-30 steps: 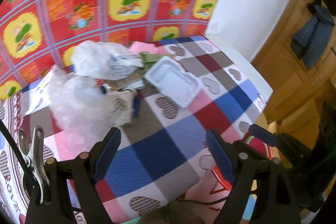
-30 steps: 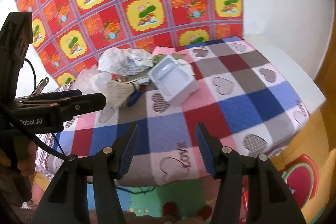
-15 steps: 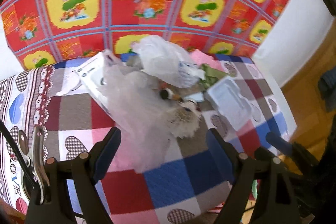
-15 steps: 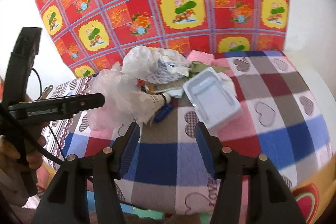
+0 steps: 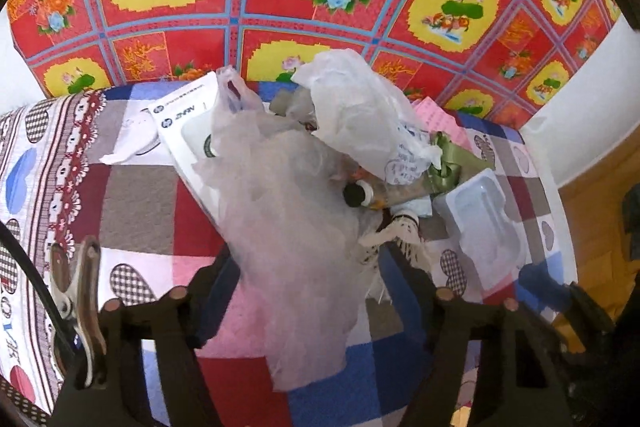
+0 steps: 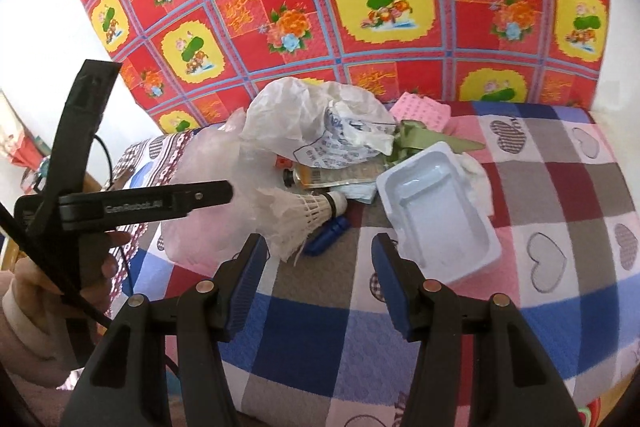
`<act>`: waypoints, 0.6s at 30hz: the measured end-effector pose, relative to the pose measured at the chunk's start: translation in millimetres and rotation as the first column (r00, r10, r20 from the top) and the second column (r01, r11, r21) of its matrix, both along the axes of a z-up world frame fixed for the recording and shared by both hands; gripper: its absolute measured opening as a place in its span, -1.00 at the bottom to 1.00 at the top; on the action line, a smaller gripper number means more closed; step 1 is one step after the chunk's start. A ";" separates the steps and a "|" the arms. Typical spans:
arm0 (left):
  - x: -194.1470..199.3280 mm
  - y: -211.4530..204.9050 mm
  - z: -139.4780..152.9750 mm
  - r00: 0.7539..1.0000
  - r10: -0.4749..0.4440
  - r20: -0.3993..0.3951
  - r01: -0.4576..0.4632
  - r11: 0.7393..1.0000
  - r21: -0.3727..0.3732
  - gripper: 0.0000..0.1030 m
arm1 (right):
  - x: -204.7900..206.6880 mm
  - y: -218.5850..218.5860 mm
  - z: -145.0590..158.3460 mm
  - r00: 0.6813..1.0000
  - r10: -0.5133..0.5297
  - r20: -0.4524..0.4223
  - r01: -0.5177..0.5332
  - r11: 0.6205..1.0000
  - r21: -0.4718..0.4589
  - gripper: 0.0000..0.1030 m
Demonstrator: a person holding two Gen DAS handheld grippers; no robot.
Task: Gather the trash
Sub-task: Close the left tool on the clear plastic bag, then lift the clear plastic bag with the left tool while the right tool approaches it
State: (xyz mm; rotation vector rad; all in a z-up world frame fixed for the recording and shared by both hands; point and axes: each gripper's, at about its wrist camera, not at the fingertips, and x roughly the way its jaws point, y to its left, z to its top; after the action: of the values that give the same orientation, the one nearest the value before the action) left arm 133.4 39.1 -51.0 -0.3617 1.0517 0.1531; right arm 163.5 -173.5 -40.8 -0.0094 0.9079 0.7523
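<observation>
Here the left gripper (image 5: 308, 267) closes around a clear bag (image 5: 288, 227) (contact unclear); right gripper (image 6: 318, 259) gapes empty.

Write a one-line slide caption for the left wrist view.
Left gripper, jaws closing around a clear plastic bag, beside a shuttlecock and white tray on the checkered cloth.

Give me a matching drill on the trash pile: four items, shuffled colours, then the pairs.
Items:
1. plastic tray
2. ribbon
3. clip-like piece beside the shuttlecock
4. dotted sheet at the back

Colours:
A. pink
B. blue
C. white
D. green

Pairs: 1-C, 2-D, 3-B, 4-A
</observation>
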 end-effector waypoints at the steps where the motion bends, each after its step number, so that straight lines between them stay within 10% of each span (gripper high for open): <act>1: 2.5 0.1 -2.8 1.000 0.002 -0.004 -0.002 1.000 -0.007 0.28 | 1.1 2.0 -1.3 1.000 0.010 -0.004 -0.010 1.000 0.000 0.09; 18: 3.0 9.4 -33.8 0.997 0.030 -0.066 -0.035 0.997 -0.073 -0.72 | 15.1 50.9 -21.2 0.990 0.143 -0.017 -0.143 0.989 -0.043 0.09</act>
State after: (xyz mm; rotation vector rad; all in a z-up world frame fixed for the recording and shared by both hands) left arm 136.4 48.6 -84.9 -0.4434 1.1184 0.1563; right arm 178.5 -122.6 -62.0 -0.1094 0.9437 0.8662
